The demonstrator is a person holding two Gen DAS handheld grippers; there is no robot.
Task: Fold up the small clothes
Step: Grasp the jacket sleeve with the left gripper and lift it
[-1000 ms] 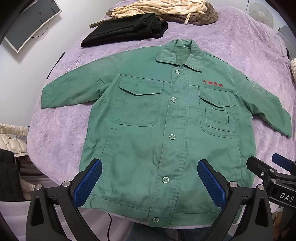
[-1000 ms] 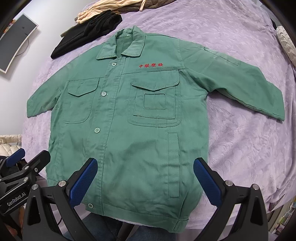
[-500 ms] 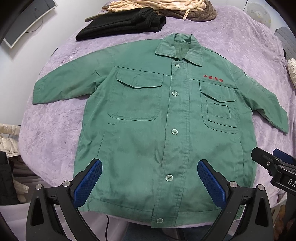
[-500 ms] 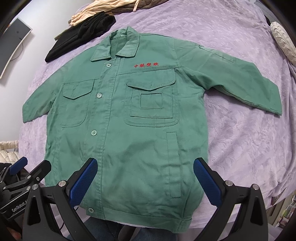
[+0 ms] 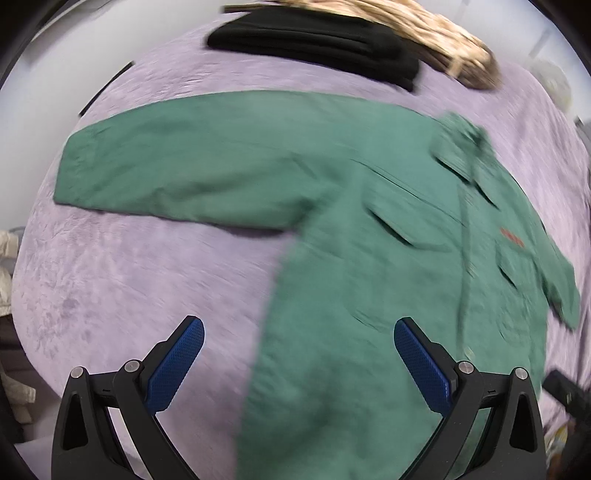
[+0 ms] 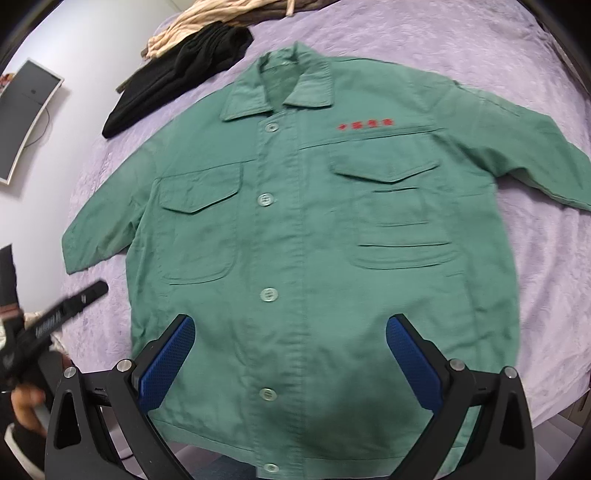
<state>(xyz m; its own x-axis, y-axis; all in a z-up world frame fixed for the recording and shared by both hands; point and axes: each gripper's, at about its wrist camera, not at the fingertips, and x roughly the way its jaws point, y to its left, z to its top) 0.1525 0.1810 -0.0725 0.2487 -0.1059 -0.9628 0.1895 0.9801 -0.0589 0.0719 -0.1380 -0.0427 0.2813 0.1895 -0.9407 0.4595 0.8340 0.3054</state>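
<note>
I see the green jacket (image 6: pixel 295 236) lying flat, front up, on the purple bedspread (image 6: pixel 535 295), its sleeve (image 5: pixel 192 173) stretching sideways ahead of my wide-open, empty left gripper (image 5: pixel 295 365), nearer than the equally open, empty right gripper (image 6: pixel 291 363).

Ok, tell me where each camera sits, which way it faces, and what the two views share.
Left wrist: on the left gripper, above the purple bedspread, facing the green jacket's outstretched sleeve; both blue fingers show, open.
Right wrist: on the right gripper, over the jacket's hem, facing its collar; open fingers and the blurred left gripper show.
Shared: jacket, bedspread, black garment, beige cloth.
</note>
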